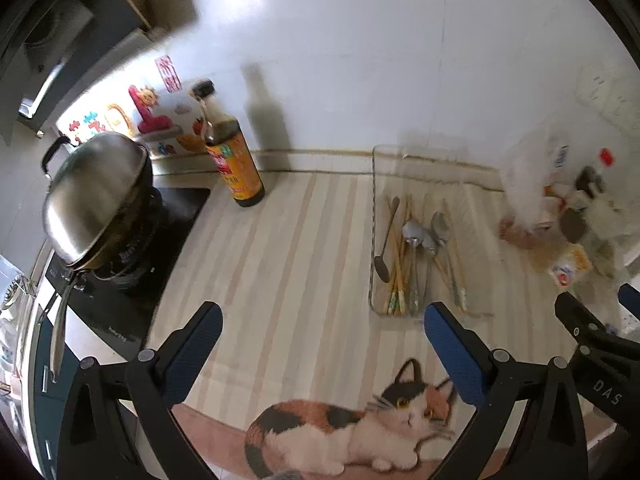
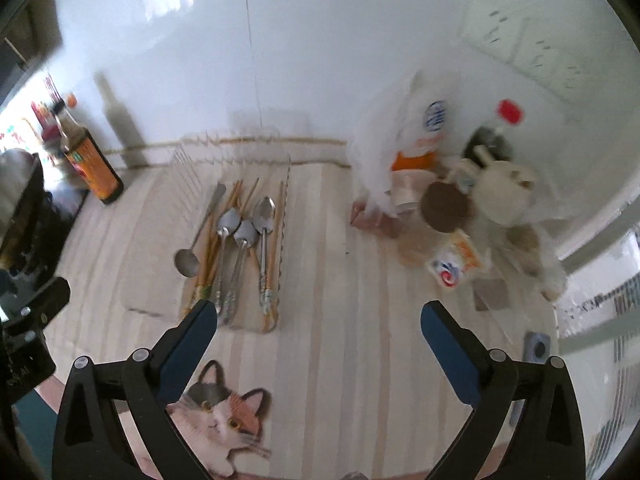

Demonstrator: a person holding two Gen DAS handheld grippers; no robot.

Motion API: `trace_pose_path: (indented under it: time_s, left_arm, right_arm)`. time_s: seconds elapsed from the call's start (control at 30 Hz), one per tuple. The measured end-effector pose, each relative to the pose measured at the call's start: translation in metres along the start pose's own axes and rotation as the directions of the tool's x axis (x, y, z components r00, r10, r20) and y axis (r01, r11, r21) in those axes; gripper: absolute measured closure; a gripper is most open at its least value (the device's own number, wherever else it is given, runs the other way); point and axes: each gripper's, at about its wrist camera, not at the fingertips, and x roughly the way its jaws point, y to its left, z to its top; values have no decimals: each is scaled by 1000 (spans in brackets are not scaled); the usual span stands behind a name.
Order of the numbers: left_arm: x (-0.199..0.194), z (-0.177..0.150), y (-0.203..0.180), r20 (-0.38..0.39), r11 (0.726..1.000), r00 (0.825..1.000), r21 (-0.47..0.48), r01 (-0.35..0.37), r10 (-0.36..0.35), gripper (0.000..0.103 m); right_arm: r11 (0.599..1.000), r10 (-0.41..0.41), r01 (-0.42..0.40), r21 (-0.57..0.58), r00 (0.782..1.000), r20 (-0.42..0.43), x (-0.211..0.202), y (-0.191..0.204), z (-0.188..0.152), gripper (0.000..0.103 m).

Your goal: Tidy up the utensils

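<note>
A clear tray [image 1: 374,240] [image 2: 285,216] lies on the striped counter mat and holds several metal spoons [image 1: 412,236] [image 2: 228,222] and wooden chopsticks [image 1: 398,280] [image 2: 208,256]. My left gripper [image 1: 322,318] is open and empty, hovering above the mat in front of the tray. My right gripper [image 2: 318,316] is open and empty, just right of the tray's near end. The right gripper's body also shows at the right edge of the left wrist view [image 1: 592,336].
A dark sauce bottle [image 1: 236,164] [image 2: 90,160] stands at the back left. A steel wok [image 1: 96,196] sits on the stove at left. Bags and packets [image 2: 452,208] [image 1: 560,208] crowd the back right. A cat picture [image 1: 360,424] [image 2: 224,416] is on the mat's near edge.
</note>
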Motion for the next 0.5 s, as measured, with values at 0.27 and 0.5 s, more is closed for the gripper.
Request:
trace_pose_path:
  time_s: [0.27,0.5]
  left_arm:
    - [-102,-39,29,131,997,988,35,76,-80,0]
    - [-164,-65,39,188,990,972,53,132,-139,0]
  right_arm:
    - [996,-26,12,87,987,160,-126,3,-53,0]
    - [993,-60,32,113,966,253,-215,7,-95,0]
